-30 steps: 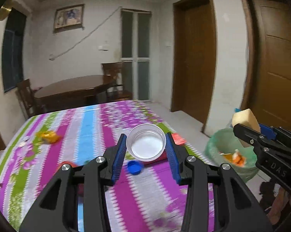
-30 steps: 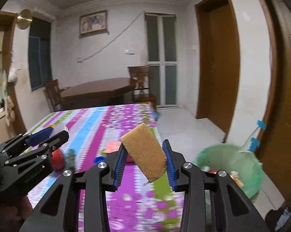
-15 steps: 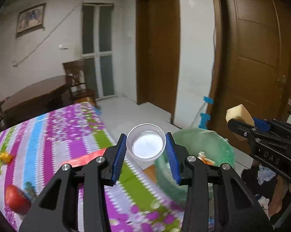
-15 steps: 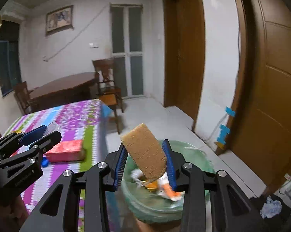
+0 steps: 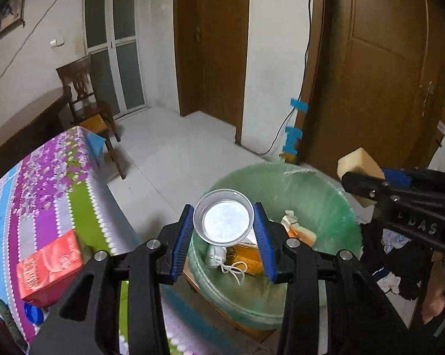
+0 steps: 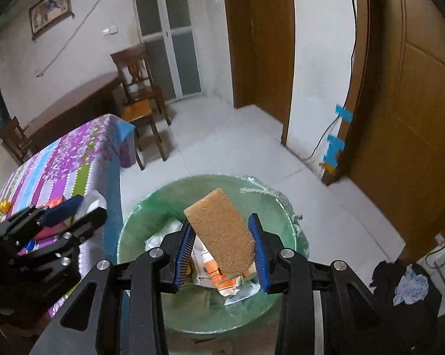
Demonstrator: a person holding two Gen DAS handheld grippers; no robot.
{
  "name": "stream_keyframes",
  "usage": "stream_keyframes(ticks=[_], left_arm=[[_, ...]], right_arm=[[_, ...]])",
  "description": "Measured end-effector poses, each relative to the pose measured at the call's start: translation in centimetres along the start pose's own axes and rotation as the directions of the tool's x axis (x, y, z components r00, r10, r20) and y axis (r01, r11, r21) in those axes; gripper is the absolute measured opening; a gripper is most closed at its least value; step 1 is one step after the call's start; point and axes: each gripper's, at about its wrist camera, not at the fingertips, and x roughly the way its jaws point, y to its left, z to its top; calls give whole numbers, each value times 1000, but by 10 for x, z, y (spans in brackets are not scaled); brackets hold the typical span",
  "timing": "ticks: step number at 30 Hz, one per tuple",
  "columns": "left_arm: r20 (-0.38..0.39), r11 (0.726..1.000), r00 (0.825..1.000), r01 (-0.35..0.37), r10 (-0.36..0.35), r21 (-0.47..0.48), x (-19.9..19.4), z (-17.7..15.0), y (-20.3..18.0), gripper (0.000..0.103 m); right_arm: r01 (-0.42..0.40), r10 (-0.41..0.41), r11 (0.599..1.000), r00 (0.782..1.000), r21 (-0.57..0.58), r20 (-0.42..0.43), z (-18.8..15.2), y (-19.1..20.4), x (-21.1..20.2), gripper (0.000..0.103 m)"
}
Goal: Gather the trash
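Observation:
My left gripper (image 5: 223,238) is shut on a clear plastic cup (image 5: 223,220), held over the near rim of the green-lined trash bin (image 5: 325,204). My right gripper (image 6: 222,251) is shut on a tan sponge (image 6: 223,236), held above the same bin (image 6: 142,224), which holds several wrappers and papers. The right gripper with the sponge (image 5: 359,162) shows at the right of the left wrist view. The left gripper (image 6: 56,219) shows at the left of the right wrist view.
The table with a striped floral cloth (image 5: 39,189) stands left of the bin, with a red box (image 5: 49,266) and a blue cap (image 5: 33,313) on it. A wooden chair (image 6: 139,88) and a brown table stand behind. Wooden doors (image 6: 414,118) are at the right.
Both grippers have swung right from the table to over the bin and tilted down. Each still holds its item.

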Motion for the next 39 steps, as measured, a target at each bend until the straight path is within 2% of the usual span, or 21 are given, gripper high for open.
stream_keyframes(ticks=[4,9,22,24,25,26,27,28,34,39], left_arm=[[-42,1000,999,0,0,-1,25,-4,-2,39],[-66,1000,998,0,0,-2,38,-6,-5,39],[-71,1000,997,-9,8,-6,49,3,-7,39],[-72,1000,997,-16,16,-6,50,4,-7,39],[-74,1000,997,-18,18,-6,51,4,-6,42],[-82,1000,996,-21,20,-11,53,4,-6,54],[-82,1000,996,-24,23,-14,53,4,-5,61],[-77,999,997,-31,29,-15,52,4,-4,69],[-89,1000,996,-22,20,-19,48,3,-5,74],[-38,1000,999,-15,15,-18,16,-3,-3,91]], right_arm=[[-8,9,1000,999,21,-48,-1,-8,26,38],[-9,11,1000,997,24,-71,-7,-12,44,38],[-18,19,1000,997,14,-69,-7,-11,55,39],[-20,21,1000,998,20,-59,-5,-12,54,42],[-18,19,999,999,27,-50,-5,-13,52,52],[-19,20,999,999,35,-41,-5,-15,51,67],[-22,23,999,999,41,-35,-5,-18,49,71],[-24,25,999,999,44,-34,-5,-18,48,72],[-36,37,998,999,58,-19,-6,-20,34,73],[-39,37,999,997,29,62,-17,-12,-10,81]])
